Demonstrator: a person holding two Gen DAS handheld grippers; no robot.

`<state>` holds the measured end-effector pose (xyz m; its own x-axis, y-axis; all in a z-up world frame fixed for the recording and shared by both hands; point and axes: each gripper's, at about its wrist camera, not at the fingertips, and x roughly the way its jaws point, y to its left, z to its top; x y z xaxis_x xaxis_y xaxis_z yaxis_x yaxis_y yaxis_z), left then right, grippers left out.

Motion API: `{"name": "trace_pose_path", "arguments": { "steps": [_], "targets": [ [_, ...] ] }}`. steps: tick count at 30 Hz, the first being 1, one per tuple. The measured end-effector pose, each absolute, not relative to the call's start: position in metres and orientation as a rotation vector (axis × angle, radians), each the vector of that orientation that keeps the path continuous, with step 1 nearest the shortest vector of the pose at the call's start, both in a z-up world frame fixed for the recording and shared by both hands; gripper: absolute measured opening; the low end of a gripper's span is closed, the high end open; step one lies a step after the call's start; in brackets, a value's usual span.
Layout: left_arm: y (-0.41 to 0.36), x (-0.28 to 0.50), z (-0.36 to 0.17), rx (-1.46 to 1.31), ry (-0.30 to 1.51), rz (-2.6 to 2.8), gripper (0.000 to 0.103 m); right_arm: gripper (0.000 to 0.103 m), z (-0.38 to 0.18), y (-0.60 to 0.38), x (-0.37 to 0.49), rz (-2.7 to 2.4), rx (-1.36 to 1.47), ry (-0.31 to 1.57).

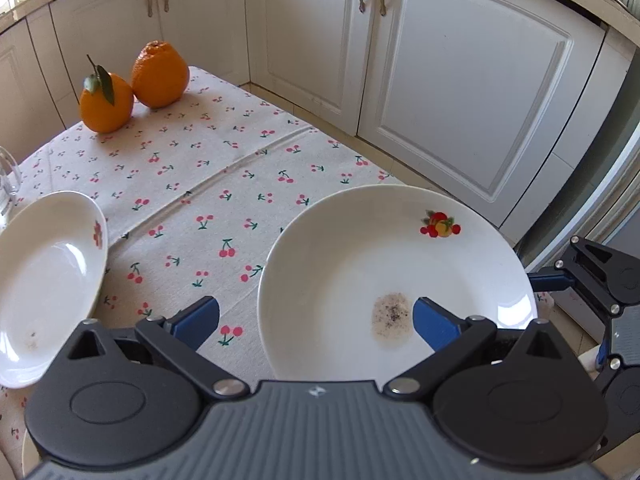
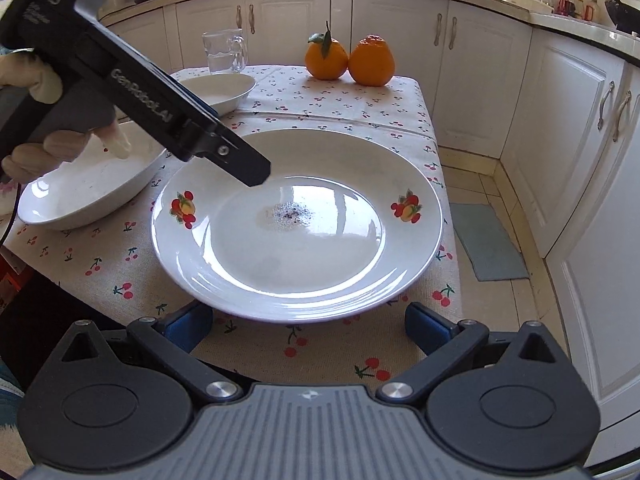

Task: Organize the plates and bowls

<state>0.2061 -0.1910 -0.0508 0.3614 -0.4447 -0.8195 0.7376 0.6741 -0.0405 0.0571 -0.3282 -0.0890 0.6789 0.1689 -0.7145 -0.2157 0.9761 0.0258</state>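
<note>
Right gripper (image 2: 308, 326) open by soiled plate (image 2: 296, 240), left gripper (image 1: 316, 318) open, maybe above it

One large white plate (image 2: 296, 224) with fruit decals sits on the cherry-print tablecloth (image 2: 120, 268). To the left of the plate are two white bowls: a nearer bowl (image 2: 92, 196) and a farther bowl (image 2: 224, 92) behind it. Beyond the plate, at the far edge, stand two oranges: a leafy orange (image 2: 326, 58) and a knobbed orange (image 2: 372, 60) touching it. One glass mug (image 2: 224, 52) stands left of them, behind the farther bowl.
</note>
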Motion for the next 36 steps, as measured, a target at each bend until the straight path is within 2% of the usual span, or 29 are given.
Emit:
{"name": "trace_pose_path", "arguments": {
  "steps": [5,9,13,16,18,36],
  "targets": [
    [-0.202,0.222,-0.065,0.353,0.998,-0.829,0.098,0.103,-0.092,-0.333,0.054,0.243,-0.068,0.752],
    [-0.209,0.229,-0.070,0.353,1.025,-0.857,0.085,0.103,-0.091,-0.334,0.057,0.260,-0.076,0.749],
    [-0.215,0.233,-0.071,0.368,1.029,-0.869,0.080,0.103,-0.091,-0.334,0.060,0.274,-0.082,0.745],
    [-0.215,0.235,-0.070,0.369,1.036,-0.874,0.077,0.098,-0.090,-0.334,0.059,0.296,-0.089,0.740],
    [-0.216,0.236,-0.070,0.370,1.040,-0.878,0.076,0.093,-0.089,-0.333,0.058,0.312,-0.092,0.738],
    [-0.219,0.264,-0.068,0.356,1.033,-0.875,0.071,0.093,-0.088,-0.336,0.080,0.314,-0.107,0.762]
  ]
}}
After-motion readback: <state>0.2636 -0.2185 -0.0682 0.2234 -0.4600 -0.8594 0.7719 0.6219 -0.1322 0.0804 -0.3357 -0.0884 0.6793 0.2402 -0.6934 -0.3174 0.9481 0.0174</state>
